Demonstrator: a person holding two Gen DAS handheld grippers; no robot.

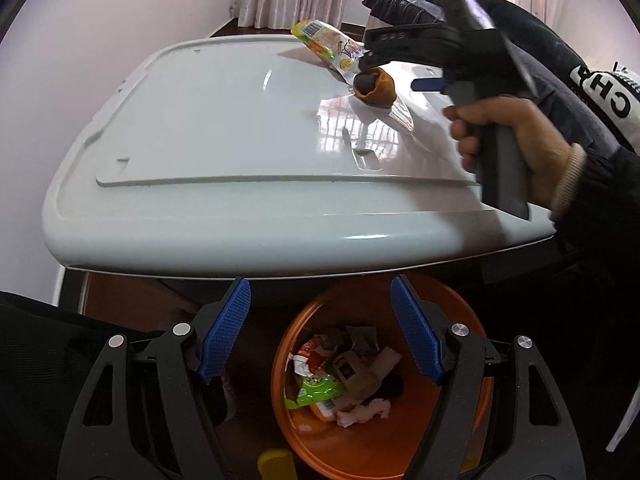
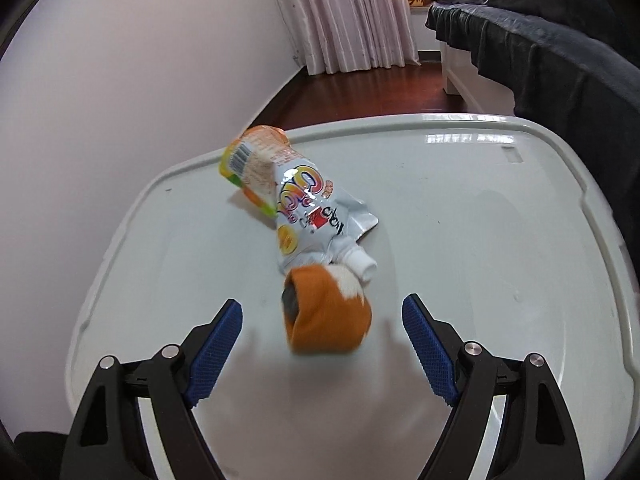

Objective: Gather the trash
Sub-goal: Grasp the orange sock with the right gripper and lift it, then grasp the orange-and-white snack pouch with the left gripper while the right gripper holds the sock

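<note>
An orange rolled item with a dark core (image 2: pixel 326 312) lies on the white glossy table (image 2: pixel 480 260), touching a crumpled drink pouch with a white spout (image 2: pixel 304 208) behind it. My right gripper (image 2: pixel 322 340) is open, its blue pads on either side of the orange item, close above the table. In the left wrist view the orange item (image 1: pixel 376 86), the pouch (image 1: pixel 332 46) and the right gripper (image 1: pixel 400 64) show at the table's far side. My left gripper (image 1: pixel 320 328) is open and empty, above an orange bin (image 1: pixel 400 440) holding several wrappers.
A black-covered bed (image 2: pixel 540 52) stands at the right beyond the table. Pink curtains (image 2: pixel 344 12) hang at the back. A yellow object (image 1: pixel 276 462) sits on the floor beside the bin. A dark chair back (image 1: pixel 40 340) is at the lower left.
</note>
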